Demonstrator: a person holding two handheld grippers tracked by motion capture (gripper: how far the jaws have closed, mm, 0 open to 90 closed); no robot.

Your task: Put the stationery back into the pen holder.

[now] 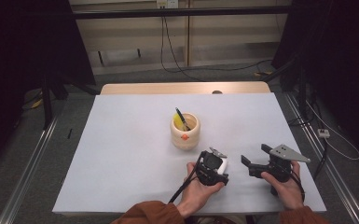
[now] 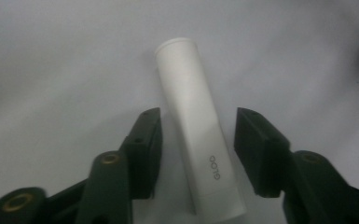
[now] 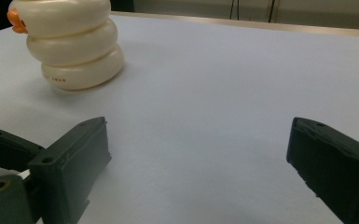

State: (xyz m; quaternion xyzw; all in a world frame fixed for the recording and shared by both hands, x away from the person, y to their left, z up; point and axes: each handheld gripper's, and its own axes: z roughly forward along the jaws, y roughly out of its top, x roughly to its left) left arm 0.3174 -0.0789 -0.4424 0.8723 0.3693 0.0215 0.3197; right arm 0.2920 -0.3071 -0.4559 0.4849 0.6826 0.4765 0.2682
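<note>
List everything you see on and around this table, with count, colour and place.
White tube: one, white, lying on the table between the left gripper's jaws, not yet pressed.
Ringed holder: one, cream with an orange beak, upright mid-table.
Pen: one, dark, standing in the holder beside something yellow.
Table: one, white top with a wooden far edge.
Cables: dark, on the floor beyond the table.
Left gripper: one, black, jaws astride the tube.
Right gripper: one, black, jaws wide, over bare table.

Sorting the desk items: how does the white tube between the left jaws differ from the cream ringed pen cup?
The white plastic tube lies flat and is slim and smooth; the cream ringed pen cup stands upright, squat and ribbed. The tube is capped; the cup is open and holds a pen. Both sit on the white table.
</note>
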